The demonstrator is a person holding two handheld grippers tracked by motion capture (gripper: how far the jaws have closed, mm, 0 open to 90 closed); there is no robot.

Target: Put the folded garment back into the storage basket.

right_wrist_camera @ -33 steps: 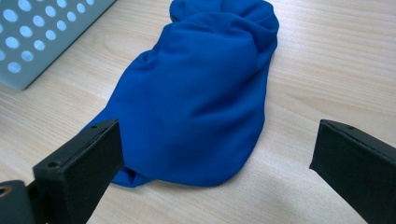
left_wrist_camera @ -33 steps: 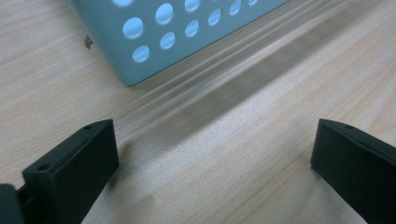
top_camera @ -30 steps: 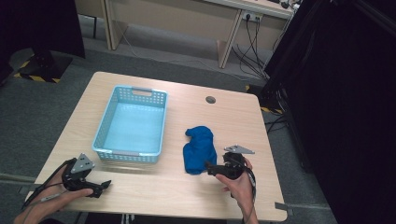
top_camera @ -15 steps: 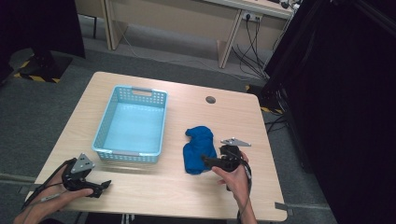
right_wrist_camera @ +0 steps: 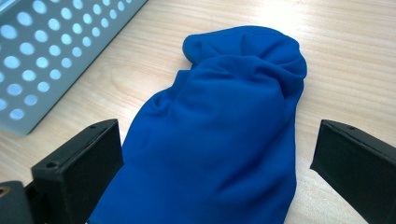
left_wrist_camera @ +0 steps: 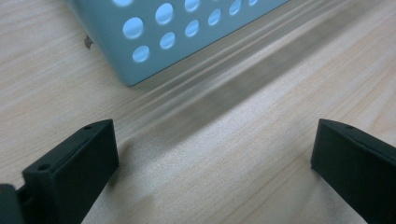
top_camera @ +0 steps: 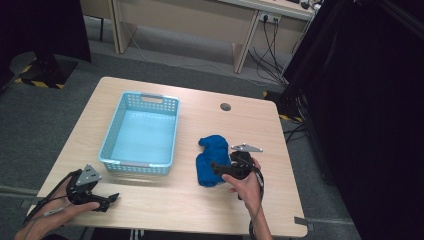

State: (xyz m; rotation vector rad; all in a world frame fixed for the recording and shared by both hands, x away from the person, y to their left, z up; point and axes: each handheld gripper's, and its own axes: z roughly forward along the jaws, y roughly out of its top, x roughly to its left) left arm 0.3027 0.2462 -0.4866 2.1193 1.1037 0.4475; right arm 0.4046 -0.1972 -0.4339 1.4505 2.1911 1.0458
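Observation:
A crumpled blue cloth (top_camera: pixel 210 159) lies on the wooden table (top_camera: pixel 250 125), right of a light blue perforated basket (top_camera: pixel 141 132). My right gripper (top_camera: pixel 216 167) is open at the cloth's right side, jaws pointing left over it. In the right gripper view the blue cloth (right_wrist_camera: pixel 224 135) lies between and beyond the wide-apart jaws, with the basket wall (right_wrist_camera: pixel 42 56) at top left. My left gripper (top_camera: pixel 111 198) rests open near the table's front left corner. In the left gripper view a basket corner (left_wrist_camera: pixel 163 32) stands ahead of the parted jaws, with bare table between them.
A small round grommet (top_camera: pixel 225 106) sits in the table top at the back. Desks and cables stand on the floor beyond the table. A black curtain (top_camera: pixel 370 100) hangs to the right.
My right gripper has moved forward and left, closing in on the blue cloth. The left gripper has stayed put.

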